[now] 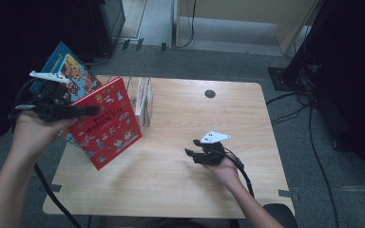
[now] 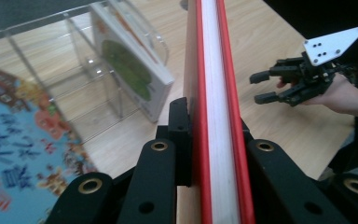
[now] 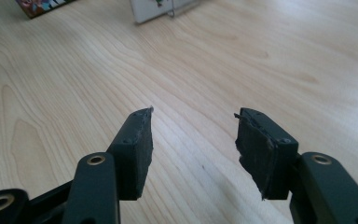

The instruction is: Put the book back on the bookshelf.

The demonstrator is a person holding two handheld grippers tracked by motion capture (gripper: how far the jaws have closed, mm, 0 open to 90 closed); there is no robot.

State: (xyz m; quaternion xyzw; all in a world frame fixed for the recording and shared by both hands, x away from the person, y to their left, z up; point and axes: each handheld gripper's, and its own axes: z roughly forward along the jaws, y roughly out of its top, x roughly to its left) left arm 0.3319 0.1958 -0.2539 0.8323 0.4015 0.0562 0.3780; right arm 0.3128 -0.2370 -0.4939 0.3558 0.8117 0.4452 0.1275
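The left gripper (image 1: pixel 83 111) pinched the red hardcover picture book (image 1: pixel 107 121), which risked knocking the clear acrylic rack (image 1: pixel 141 97); the right gripper (image 1: pixel 192 147) stood spread, empty.

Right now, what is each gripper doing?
Left gripper: shut on the red book.
Right gripper: open, holding nothing, over the table.

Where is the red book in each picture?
High view: the red book is at the left, tilted, clamped by the left gripper.
Left gripper view: its white page edge runs up the middle between the black jaws.
Right gripper view: a red corner at the top left edge may be it; too little to tell.
Shared landmark: the wooden table.
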